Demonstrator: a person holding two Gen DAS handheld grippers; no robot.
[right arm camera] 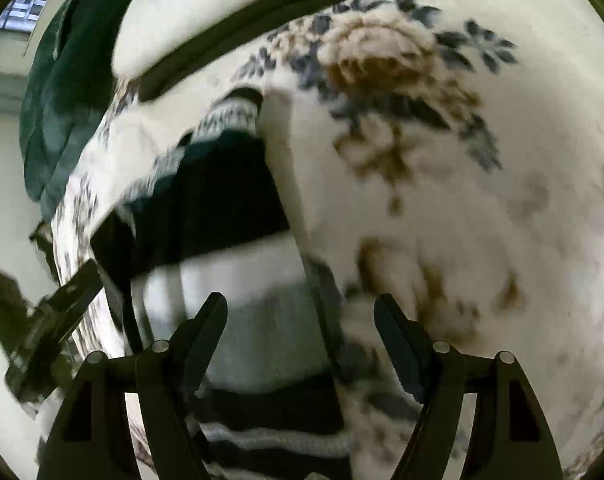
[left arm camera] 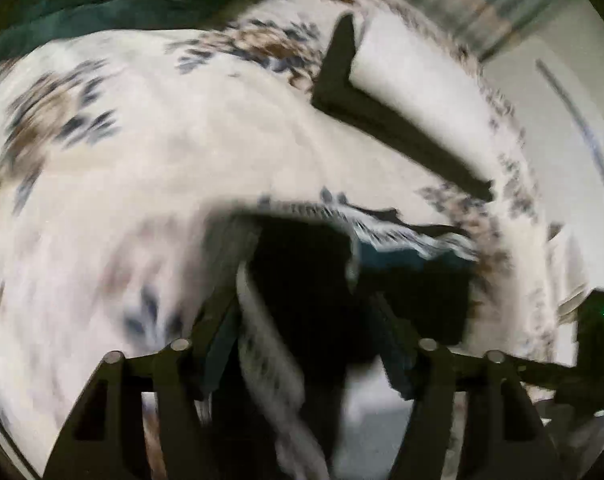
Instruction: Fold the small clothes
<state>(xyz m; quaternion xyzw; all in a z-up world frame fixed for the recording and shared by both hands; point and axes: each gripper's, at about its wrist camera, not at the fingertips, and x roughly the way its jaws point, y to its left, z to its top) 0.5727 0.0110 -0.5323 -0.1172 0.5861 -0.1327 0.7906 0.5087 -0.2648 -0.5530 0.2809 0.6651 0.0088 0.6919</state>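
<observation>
Right now my left gripper looks clamped on the garment, a small knit piece w/ black, white and teal bands. Cloth bunches dark between the fingers and a striped fold hangs toward 6 o'clock, but the view is smeared w/ blur, so how tight the hold is I can't tell for sure.

My right gripper stands wide open, holding nothing. It hovers over the near end of that same garment, which runs from my fingers up toward 11 o'clock across the floral blanket on the bed. The patterned cuff end sits farthest away.

At 12 o'clock lies a folded white-and-black piece; at 10 o'clock a dark green cloth.

Risks, as I judge them:
- One-sided lift: w/ only the left holding, the knit may twist or drag, and the fold line goes crooked.
- Right fingers closing too deep could pinch the blanket along w/ the garment.
- The blur suggests a fast swing, which may shake the cloth out of the left hold.
- The far end could land on the folded piece.
</observation>
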